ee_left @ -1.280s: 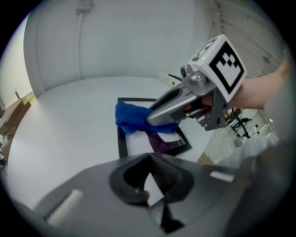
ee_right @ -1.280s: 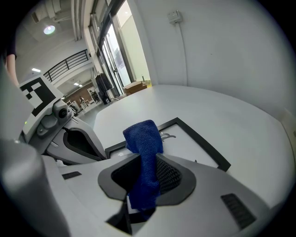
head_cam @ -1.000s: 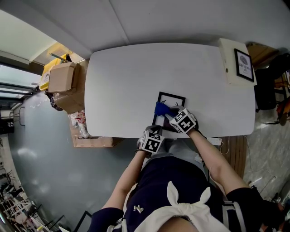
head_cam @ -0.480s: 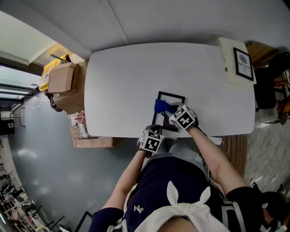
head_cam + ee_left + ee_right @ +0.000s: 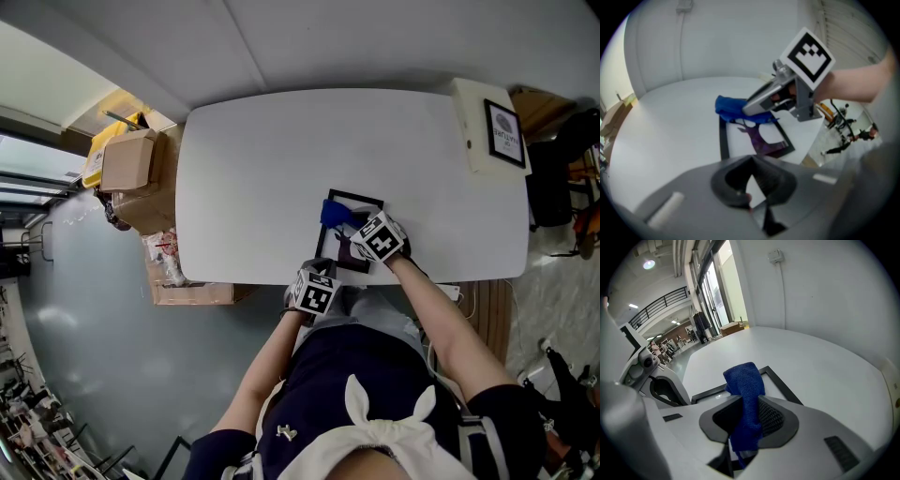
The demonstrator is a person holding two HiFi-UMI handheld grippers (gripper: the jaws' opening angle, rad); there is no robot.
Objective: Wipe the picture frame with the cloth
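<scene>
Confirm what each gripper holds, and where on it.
Right gripper pinches the blue cloth by its near end. Left gripper: cannot tell.

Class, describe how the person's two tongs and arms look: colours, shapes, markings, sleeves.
Both the left tongs and right tongs have grey bodies with black jaw linings. Each carries a cube of black-and-white square markers. Forearms are bare below dark navy sleeves.

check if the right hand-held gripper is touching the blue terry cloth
Touching. The right gripper view shows the right hand-held gripper with both jaws pressed on the blue terry cloth, which runs between them with no gap on either side.
</scene>
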